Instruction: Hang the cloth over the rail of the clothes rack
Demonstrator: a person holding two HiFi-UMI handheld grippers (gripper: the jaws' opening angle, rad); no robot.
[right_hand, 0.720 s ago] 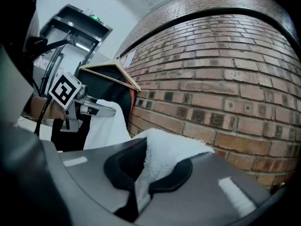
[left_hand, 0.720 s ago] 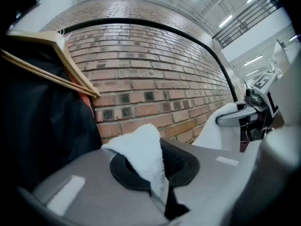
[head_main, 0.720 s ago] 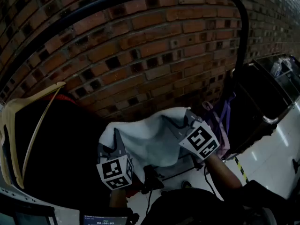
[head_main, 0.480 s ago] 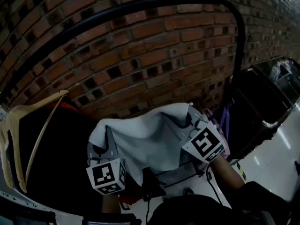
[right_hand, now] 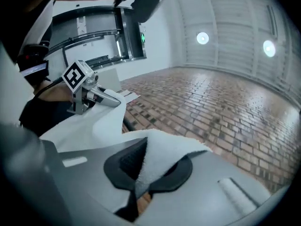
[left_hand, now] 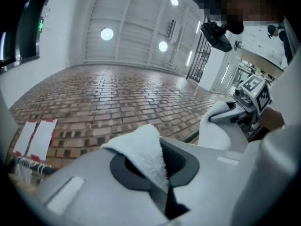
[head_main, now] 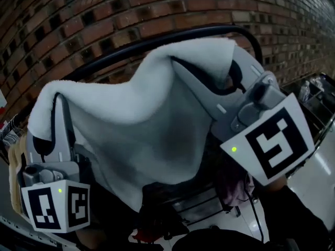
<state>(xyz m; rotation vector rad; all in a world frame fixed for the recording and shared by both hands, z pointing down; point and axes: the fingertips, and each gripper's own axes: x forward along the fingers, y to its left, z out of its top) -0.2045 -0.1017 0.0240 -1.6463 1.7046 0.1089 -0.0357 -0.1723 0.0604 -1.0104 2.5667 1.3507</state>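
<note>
A white terry cloth (head_main: 136, 124) hangs spread between my two grippers, high up and close in the head view. My left gripper (head_main: 49, 103) is shut on its left top corner (left_hand: 141, 149). My right gripper (head_main: 230, 67) is shut on the right top corner (right_hand: 164, 157). The black rail (head_main: 209, 30) of the clothes rack arcs just behind the cloth's upper edge; whether the cloth touches it I cannot tell. The left gripper view catches the right gripper (left_hand: 244, 102), and the right gripper view catches the left gripper (right_hand: 84, 91), with cloth stretched between them.
A red brick wall (head_main: 104, 14) stands right behind the rack. A pale wooden hanger (head_main: 15, 156) with dark clothing hangs at the left edge. Purple and pink items (head_main: 233, 184) sit low under the cloth. A dark bin (head_main: 314, 88) and glossy floor (head_main: 314, 192) lie to the right.
Both grippers have lifted the cloth from low in front of the wall up to rail height and nearer the camera. The cloth is now pulled wider between them.
</note>
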